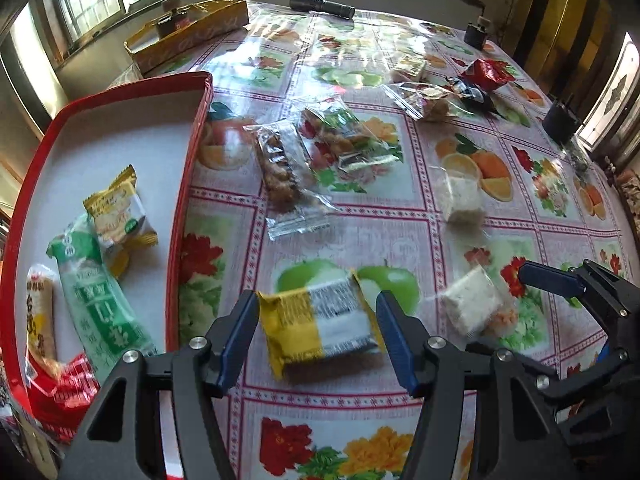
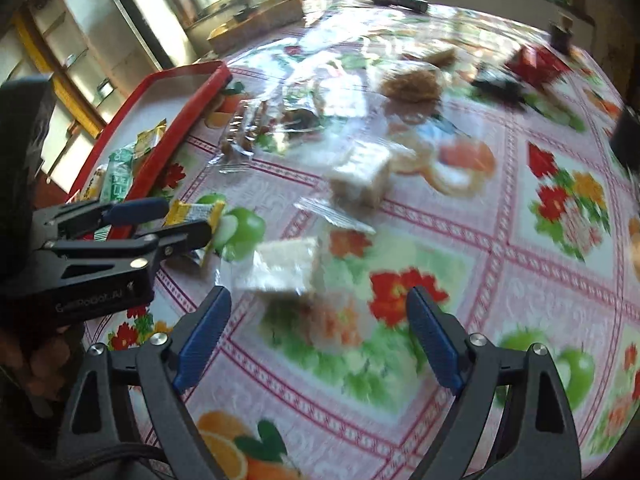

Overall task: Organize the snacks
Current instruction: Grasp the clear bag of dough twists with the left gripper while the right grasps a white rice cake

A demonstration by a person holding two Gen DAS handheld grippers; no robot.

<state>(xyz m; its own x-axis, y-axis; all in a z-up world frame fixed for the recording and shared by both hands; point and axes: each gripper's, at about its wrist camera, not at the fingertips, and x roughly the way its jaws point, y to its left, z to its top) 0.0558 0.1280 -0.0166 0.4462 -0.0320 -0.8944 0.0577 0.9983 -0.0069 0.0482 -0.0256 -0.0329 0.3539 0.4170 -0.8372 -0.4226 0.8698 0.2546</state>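
- Red tray (image 1: 192, 148), white floor, lies well left of the left gripper's jaws; four packets sit in it.
- In the tray, left to right: an orange-lettered packet (image 1: 40, 312) with a red-checked packet (image 1: 64, 392) at its near end, a long green wrapper (image 1: 100, 296), and a small yellow-white packet (image 1: 118, 220) resting against the green wrapper's far end.
- Left gripper (image 1: 316, 340): jaws spread, blue pads flanking a yellow-and-white snack packet (image 1: 320, 320) that lies flat on the flowered tablecloth (image 1: 360, 232). The left pad looks at or just beside the packet's yellow edge; the right pad shows a thin gap. Cannot tell whether either pad truly touches; no squeeze on the wrapper.
- Ahead of those jaws, further up the cloth: two clear-wrapped brown snacks (image 1: 288, 172) side by side, slightly overlapping.
- Right of the left jaws, near: a white block in clear wrap (image 1: 476, 308). A second white block (image 1: 460, 196) lies further ahead of it.
- Far right up the cloth: a red foil bag (image 1: 488, 72) and a dark wrapper (image 1: 472, 94) touching it.
- Right gripper (image 2: 320, 332): jaws wide apart, nothing between the pads, only tablecloth. In its own view, blurred, the near white block (image 2: 284, 264) sits just ahead of the jaws, toward the left pad, not touched.
- In the left view, one blue pad of the right gripper (image 1: 552, 280) stands just right of that block.
- Far edge of the table: a black flashlight (image 1: 322, 6) and a yellow box (image 1: 188, 36).
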